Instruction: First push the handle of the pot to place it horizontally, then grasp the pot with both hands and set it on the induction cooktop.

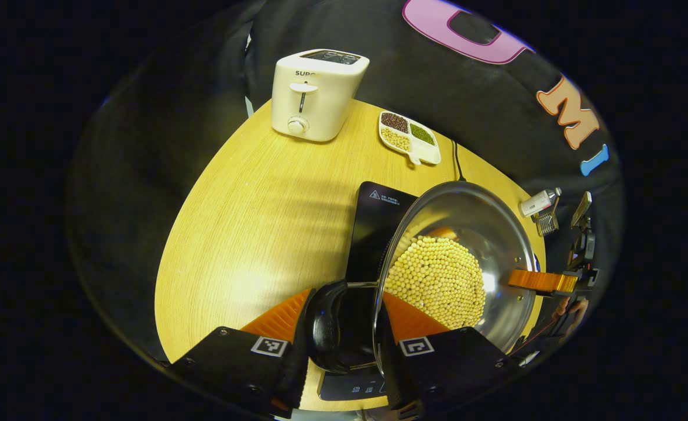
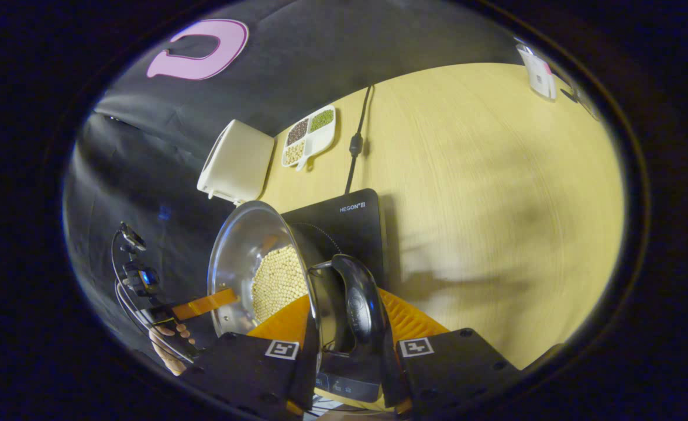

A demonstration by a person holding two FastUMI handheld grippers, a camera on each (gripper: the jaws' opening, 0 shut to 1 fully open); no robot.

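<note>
Both tongs clamp the pot (image 1: 458,257) by opposite side handles (image 2: 355,304), lower centre, keeping its soybeans (image 1: 437,280) level above the induction cooktop (image 2: 344,225).

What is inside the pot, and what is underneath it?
Inside the pot lies a bed of yellow beans covering its bottom; the metal floor beneath them is hidden. Under the pot sits the black induction cooktop, partly covered by the pot, so contact cannot be judged.
</note>
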